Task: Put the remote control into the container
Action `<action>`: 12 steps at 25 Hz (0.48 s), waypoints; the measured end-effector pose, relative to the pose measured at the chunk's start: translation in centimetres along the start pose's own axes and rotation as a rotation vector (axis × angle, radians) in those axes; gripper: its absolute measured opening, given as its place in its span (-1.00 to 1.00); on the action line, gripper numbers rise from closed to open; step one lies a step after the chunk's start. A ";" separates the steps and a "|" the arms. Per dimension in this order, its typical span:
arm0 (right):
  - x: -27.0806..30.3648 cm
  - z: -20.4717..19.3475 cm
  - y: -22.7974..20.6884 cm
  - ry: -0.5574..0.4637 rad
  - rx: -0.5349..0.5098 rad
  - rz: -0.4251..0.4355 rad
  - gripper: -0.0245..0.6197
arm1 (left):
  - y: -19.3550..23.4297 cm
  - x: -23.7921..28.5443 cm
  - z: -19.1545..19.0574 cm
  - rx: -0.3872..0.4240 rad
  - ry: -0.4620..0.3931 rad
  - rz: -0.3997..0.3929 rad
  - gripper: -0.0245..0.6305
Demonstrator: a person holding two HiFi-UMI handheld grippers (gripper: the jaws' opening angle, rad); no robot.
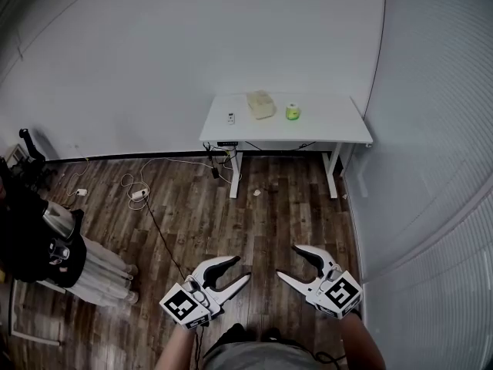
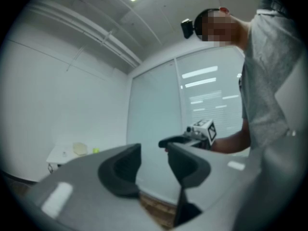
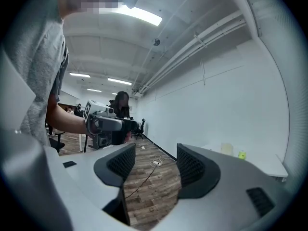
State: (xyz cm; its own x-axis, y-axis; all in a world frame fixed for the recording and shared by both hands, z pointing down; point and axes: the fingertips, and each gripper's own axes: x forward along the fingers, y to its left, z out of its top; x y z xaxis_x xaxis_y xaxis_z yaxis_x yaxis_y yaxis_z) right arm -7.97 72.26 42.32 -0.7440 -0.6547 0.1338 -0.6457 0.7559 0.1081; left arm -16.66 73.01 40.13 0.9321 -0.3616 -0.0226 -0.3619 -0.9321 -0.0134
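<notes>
A small white remote control [image 1: 231, 117] lies on a white table [image 1: 323, 126] far across the room, left of a beige container [image 1: 261, 104] and a green object [image 1: 293, 112]. My left gripper [image 1: 243, 268] and right gripper [image 1: 286, 261] hang low over the wood floor near the person's body, far from the table. Both have their jaws apart with nothing between them, the left narrower than the right. The left gripper view [image 2: 154, 148] shows the table [image 2: 62, 153] small at the left. In the right gripper view [image 3: 155, 148] the container [image 3: 227, 149] shows tiny at the right.
Cables [image 1: 139, 191] trail over the floor in front of the table. A black bag and a white rack [image 1: 46, 245] stand at the left. A glass wall [image 1: 431, 168] runs along the right. Wood floor [image 1: 262, 214] stretches between me and the table.
</notes>
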 end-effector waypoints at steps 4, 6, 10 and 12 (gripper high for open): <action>0.9 -0.5 0.1 0.013 0.010 0.009 -0.12 | 0.7 -0.5 -0.3 -0.013 -0.007 0.012 -0.44; 1.6 -0.6 0.0 0.022 0.012 0.011 -0.12 | 1.3 -0.9 -0.3 -0.017 -0.014 0.015 -0.44; 3.7 -0.4 -0.5 0.031 0.008 0.004 -0.12 | 3.3 -1.6 -0.4 -0.021 -0.024 0.010 -0.44; 5.2 -0.2 -0.7 0.034 0.010 -0.006 -0.12 | 4.7 -2.2 -0.5 -0.024 -0.032 0.003 -0.44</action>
State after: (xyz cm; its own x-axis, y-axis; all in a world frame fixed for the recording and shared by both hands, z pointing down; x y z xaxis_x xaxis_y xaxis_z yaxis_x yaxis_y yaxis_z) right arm -11.33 68.32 43.17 -0.7339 -0.6585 0.1668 -0.6520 0.7517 0.0990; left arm -20.39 69.40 40.63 0.9297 -0.3642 -0.0543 -0.3642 -0.9313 0.0109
